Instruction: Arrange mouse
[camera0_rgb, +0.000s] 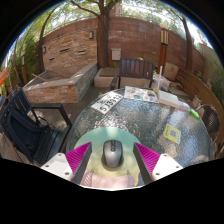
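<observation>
A dark grey computer mouse (112, 153) lies on a round pale green mouse pad (93, 139) on a round glass table (150, 120). A pinkish wrist rest (110, 179) sits at the pad's near edge. My gripper (111, 152) is open, its magenta pads (78, 160) to the left and right of the mouse. The mouse stands between the fingers with a gap at each side and rests on the pad.
Papers and small items (140, 95) lie on the far part of the table, and a card (172, 131) lies to the right. A black chair (25, 125) stands at the left. Patio sofas (135, 72), a brick wall (75, 45) and a tree (103, 30) lie beyond.
</observation>
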